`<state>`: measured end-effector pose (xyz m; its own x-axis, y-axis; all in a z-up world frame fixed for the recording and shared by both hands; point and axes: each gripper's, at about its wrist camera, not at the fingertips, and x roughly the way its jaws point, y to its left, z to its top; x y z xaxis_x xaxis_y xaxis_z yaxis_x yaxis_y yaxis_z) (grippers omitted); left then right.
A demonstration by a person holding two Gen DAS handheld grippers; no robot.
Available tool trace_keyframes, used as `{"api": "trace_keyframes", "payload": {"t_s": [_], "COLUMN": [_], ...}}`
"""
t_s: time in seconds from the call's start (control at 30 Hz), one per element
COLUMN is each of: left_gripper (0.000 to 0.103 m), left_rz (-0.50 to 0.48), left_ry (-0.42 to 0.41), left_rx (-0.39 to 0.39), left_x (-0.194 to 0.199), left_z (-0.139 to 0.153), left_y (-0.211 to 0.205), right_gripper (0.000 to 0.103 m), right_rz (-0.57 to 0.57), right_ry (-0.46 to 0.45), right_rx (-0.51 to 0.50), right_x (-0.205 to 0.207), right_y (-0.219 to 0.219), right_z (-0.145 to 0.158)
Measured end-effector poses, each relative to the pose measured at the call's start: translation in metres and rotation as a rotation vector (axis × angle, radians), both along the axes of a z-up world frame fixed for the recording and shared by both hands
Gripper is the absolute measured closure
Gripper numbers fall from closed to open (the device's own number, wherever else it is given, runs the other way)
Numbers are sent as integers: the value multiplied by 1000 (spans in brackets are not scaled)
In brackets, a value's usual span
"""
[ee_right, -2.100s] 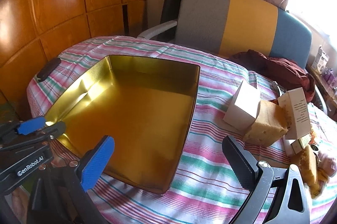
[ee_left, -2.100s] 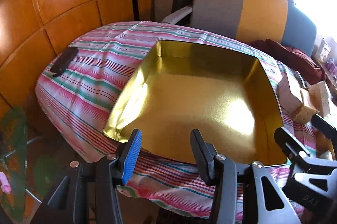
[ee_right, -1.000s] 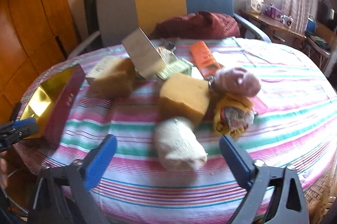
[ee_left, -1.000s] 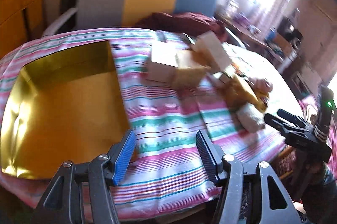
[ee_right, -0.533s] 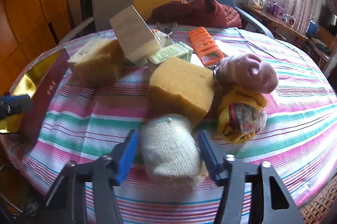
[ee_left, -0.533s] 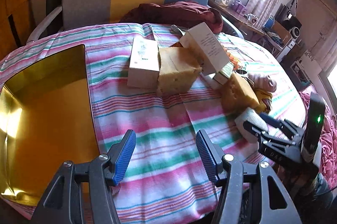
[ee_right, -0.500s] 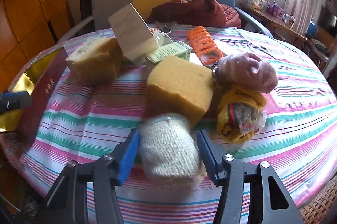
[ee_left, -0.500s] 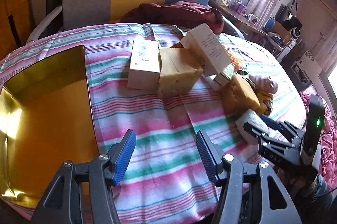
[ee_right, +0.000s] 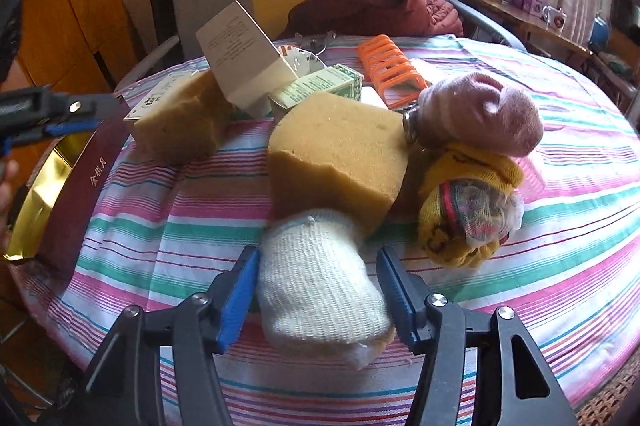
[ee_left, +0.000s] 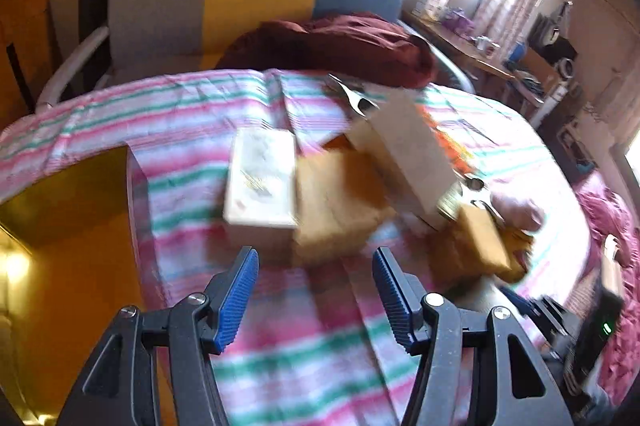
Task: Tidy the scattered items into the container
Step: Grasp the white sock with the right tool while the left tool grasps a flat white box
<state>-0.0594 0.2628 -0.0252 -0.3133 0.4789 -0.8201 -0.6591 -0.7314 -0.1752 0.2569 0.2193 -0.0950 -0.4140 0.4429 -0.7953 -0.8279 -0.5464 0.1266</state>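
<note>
right tongs (ee_right: 316, 300): spread around the cream rolled sock (ee_right: 320, 286), pads beside it, not yet clenched.
left tongs (ee_left: 314, 290): released, empty, above the striped surface (ee_left: 320, 366).
container (ee_left: 60, 246): gold tin, left end of the surface.
advice: clench at mid-roll, lift clear of the yellow sponge (ee_right: 336, 154) touching it.

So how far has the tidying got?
Barely begun. What shows of the gold container is empty. The right hand-held gripper straddles the white sock roll, not visibly clamped. The left hand-held gripper is open over the cloth. Sponges, boxes and other socks remain.
</note>
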Motion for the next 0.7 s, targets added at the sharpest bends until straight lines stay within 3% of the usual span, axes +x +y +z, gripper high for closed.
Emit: {"api": "trace_keyframes", "payload": {"t_s": [0.27,0.7], "left_gripper": [43,43], "left_rz": [79,31], "left_ry": [-31,-37], "left_rx": [-63,-215], "left_x": [-62,-95], "left_z": [-1,-30], "left_y": [16,80], "right_gripper": [41,41], "right_rz": [5,8], "right_ry": [3,7], "right_rx": [-34,-48], "right_x": [-4,-3], "right_y": [5,8], "right_z": [-6,-9]}}
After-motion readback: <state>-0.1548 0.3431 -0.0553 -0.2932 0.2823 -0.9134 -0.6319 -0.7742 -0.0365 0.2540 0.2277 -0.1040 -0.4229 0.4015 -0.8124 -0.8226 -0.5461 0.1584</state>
